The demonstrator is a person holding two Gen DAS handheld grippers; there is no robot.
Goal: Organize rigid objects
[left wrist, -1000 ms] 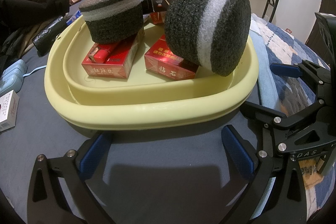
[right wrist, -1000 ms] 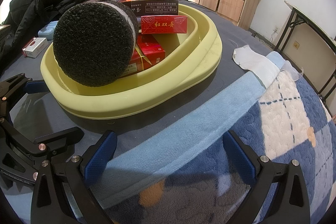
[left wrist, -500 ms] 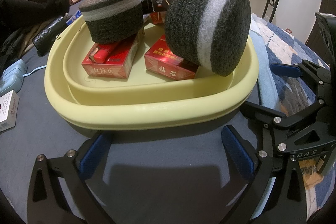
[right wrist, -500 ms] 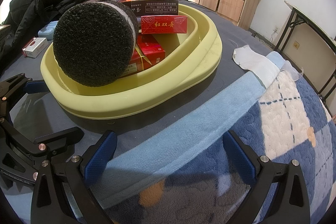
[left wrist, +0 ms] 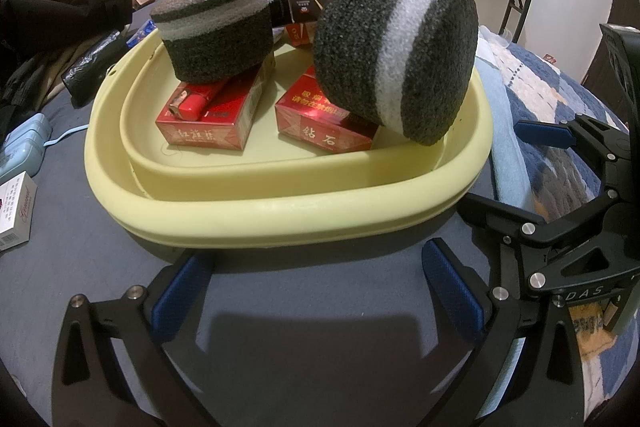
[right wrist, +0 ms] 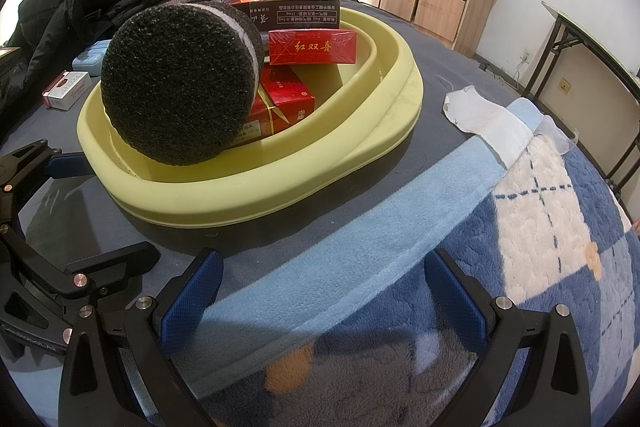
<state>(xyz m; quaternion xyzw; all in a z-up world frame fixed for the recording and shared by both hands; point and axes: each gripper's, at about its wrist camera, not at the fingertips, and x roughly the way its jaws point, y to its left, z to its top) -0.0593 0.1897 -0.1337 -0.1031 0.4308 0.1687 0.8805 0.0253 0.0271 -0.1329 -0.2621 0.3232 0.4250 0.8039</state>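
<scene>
Left wrist view: I judge the sorting mostly done. The yellow basin (left wrist: 280, 223) holds two red cigarette boxes side by side on its floor, one foam cylinder (left wrist: 218, 31) upright on the left box (left wrist: 208, 121), a second foam cylinder (left wrist: 396, 55) tipped on its side across the right box (left wrist: 328, 131) and leaning toward the basin's right wall. A dark box (left wrist: 302, 5) sits at the basin's far side. Left of the basin, outside it, a white box (left wrist: 16, 211) lies on the grey sheet; I take that as what is left. My left gripper (left wrist: 316, 287) rests just in front of the basin, fingers apart, nothing between them.

Right wrist view: the tipped cylinder (right wrist: 180, 83) fills the basin's (right wrist: 320, 183) near side; another red box (right wrist: 312, 47) and the dark box (right wrist: 296, 13) stand behind it. A white-and-red box (right wrist: 66, 89) lies beyond the basin's left rim. My right gripper (right wrist: 320, 299) sits over the blue blanket (right wrist: 520, 267), fingers spread, empty.

Against the earlier frames, I see no change in either view: both grippers stay put.
</scene>
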